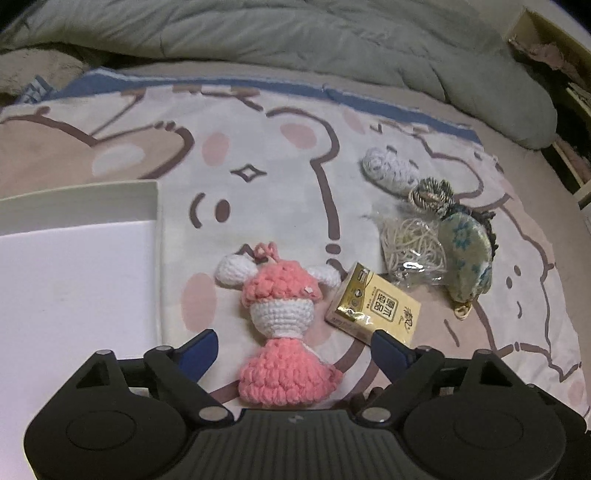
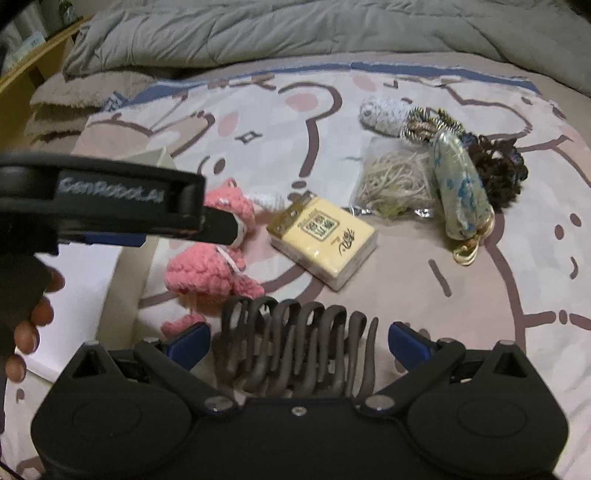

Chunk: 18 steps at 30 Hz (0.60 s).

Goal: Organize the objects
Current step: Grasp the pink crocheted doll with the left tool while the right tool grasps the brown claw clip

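Note:
A pink and white crochet doll (image 1: 288,325) lies on the cartoon bedsheet. My left gripper (image 1: 295,352) is open, its blue pads (image 1: 201,350) on either side of the doll's skirt with a gap on each side. The right wrist view shows the doll (image 2: 199,269) under the left tool's black housing (image 2: 110,199), which a hand (image 2: 33,314) holds. My right gripper (image 2: 299,345) is open around a dark grey coiled clip (image 2: 295,347) lying on the sheet, and its pads stand just clear of the clip. A yellow tissue pack (image 1: 373,306) (image 2: 325,240) lies right of the doll.
A white open box (image 1: 74,277) (image 2: 81,280) sits left of the doll. Right of the pack lie a bag of cream cord (image 1: 410,247), a floral pouch (image 1: 465,258), a white crochet piece (image 1: 388,170) and a dark yarn bundle (image 2: 498,173). A grey duvet (image 1: 258,33) is bunched at the back.

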Available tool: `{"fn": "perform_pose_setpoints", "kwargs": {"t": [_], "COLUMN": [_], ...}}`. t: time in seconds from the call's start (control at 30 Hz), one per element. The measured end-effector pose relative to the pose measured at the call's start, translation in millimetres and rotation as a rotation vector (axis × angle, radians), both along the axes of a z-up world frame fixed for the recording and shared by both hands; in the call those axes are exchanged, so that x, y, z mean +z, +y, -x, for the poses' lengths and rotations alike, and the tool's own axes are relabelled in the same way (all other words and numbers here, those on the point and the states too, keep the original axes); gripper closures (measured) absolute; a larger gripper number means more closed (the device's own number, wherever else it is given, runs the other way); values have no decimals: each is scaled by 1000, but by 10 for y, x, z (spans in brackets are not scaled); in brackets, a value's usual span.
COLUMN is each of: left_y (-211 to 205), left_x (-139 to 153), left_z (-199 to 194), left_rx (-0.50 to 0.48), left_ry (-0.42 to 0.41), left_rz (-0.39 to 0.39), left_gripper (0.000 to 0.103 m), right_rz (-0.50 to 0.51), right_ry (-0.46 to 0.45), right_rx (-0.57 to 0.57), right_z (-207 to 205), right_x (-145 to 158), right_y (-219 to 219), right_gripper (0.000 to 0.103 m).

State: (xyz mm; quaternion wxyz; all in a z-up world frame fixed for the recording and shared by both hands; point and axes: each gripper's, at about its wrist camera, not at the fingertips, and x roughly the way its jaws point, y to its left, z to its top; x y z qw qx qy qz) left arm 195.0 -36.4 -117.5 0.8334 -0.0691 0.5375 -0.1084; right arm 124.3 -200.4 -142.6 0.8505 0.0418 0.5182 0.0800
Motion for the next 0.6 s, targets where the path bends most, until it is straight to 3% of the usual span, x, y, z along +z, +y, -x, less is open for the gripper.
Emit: {"fn": "perform_pose_setpoints", "kwargs": {"t": [0.33,0.43,0.6], "left_y": [-73,-83,-88], "left_x": [-309,-326,-339], "left_z": [-180,-172,-156], "left_rx": [-25,-40,-45], "left_ry": [74,81,81], "left_rz": [-35,-44,-50], "left_gripper": [33,48,52], "right_rz": [-61,-85,-147], "right_ry": [53,79,178], "right_rx": [-7,-7,-43], "right_z": [-72,-100,-152], "right_x": [-135,-169,-259], "right_y": [-82,-99,-143], "right_gripper": [0,0,3]}}
